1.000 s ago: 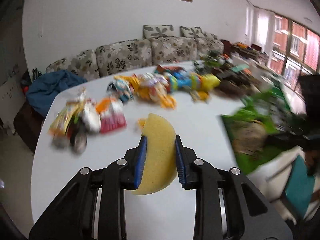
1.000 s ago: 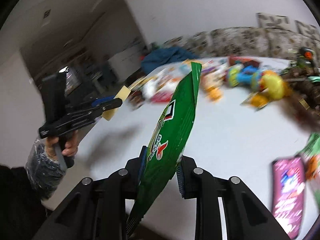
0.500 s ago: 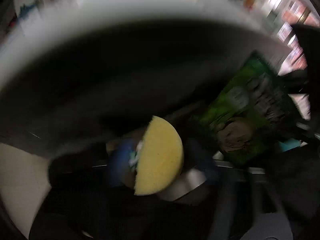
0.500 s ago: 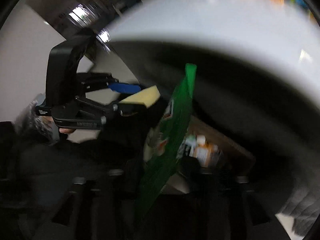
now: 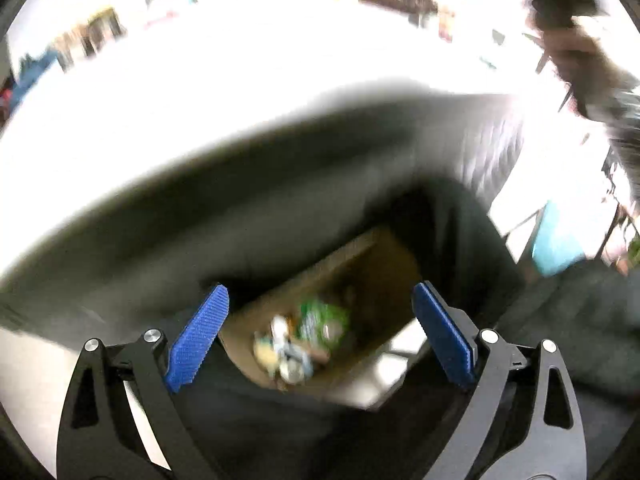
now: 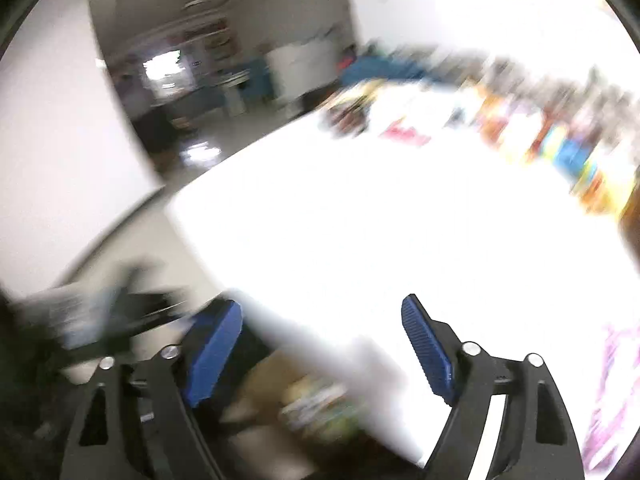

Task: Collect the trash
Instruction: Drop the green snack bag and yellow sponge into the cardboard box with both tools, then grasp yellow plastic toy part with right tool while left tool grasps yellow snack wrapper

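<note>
Left wrist view: the left gripper [image 5: 320, 334] has its blue pads spread wide apart with nothing between them; its jaws have just been opening. Directly ahead, framed in the gap between the pads, sits a brown cardboard box [image 5: 360, 264] below the worktop [image 5: 240, 92] edge. Inside the box lies a blurred heap of trash [image 5: 300, 340], with a green snack bag [image 5: 324, 318] on top and paler wrappers at its 7 o'clock. The white worktop fills the upper half of the view, with a blurred row of colourful items along its far edge at 12 o'clock. A person's hand [image 5: 576, 52] shows at 2 o'clock, well apart from the box.

Right wrist view: the right gripper [image 6: 322, 346] is also spread apart and empty, its jaws having just been opening. It points over the near edge of the worktop. The box and its trash show as a blur at 6 o'clock, just under the left pad. A purple packet [image 6: 612, 392] lies on the worktop at 4 o'clock.
</note>
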`<action>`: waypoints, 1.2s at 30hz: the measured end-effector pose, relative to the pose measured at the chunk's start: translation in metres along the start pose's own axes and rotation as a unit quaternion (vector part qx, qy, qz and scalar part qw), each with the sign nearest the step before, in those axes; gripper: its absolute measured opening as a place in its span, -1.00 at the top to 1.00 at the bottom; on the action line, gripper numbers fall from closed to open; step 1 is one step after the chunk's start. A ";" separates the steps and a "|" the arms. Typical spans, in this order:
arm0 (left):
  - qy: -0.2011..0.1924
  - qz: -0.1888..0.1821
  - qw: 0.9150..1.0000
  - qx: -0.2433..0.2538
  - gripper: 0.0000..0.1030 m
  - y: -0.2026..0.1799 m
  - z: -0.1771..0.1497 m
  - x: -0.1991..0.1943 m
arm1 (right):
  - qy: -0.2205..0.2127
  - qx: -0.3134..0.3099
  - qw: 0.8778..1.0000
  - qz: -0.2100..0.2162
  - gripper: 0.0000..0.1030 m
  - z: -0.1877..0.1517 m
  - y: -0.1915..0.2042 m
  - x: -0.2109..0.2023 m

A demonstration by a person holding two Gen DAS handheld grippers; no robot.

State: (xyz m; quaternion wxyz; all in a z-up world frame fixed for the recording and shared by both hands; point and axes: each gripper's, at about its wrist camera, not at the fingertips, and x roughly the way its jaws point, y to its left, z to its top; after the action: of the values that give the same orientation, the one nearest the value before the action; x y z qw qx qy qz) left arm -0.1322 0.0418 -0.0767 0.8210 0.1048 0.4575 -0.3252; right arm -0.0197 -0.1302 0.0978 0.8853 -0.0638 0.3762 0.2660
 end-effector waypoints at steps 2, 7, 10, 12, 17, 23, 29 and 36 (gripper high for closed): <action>-0.055 0.022 0.998 -0.008 -0.77 0.013 0.023 -0.030 | 0.003 -0.003 0.999 -0.043 -0.55 0.032 -0.023 0.043; -0.128 0.074 0.986 -0.073 -0.78 0.065 0.071 -0.061 | 0.054 0.022 0.996 -0.063 -0.38 0.092 -0.078 0.152; -0.143 0.110 0.976 -0.122 -0.78 0.111 0.098 -0.058 | 0.078 0.041 0.995 -0.042 -0.21 0.104 -0.095 0.186; -0.151 0.134 0.969 -0.141 -0.78 0.142 0.118 -0.052 | 0.087 0.031 0.995 -0.038 -0.15 0.108 -0.093 0.200; -0.148 0.199 0.961 -0.120 -0.78 0.197 0.180 -0.023 | 0.098 0.025 0.994 -0.032 0.16 0.103 -0.089 0.202; -0.116 0.225 0.965 -0.061 -0.78 0.255 0.267 0.022 | 0.089 0.057 0.994 0.005 0.16 0.076 -0.096 0.175; -0.069 0.246 0.966 -0.023 -0.58 0.282 0.303 0.061 | 0.077 0.089 0.993 0.020 0.16 0.058 -0.105 0.156; -0.123 0.206 0.970 -0.042 0.88 0.261 0.288 0.022 | 0.060 0.082 0.995 0.009 0.16 0.056 -0.097 0.143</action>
State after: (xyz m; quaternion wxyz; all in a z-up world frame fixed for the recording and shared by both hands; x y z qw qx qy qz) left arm 0.2370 0.0970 0.0334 0.9239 0.1216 0.3348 -0.1396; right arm 0.1481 -0.1346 0.0286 0.8610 -0.0030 0.4495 0.2379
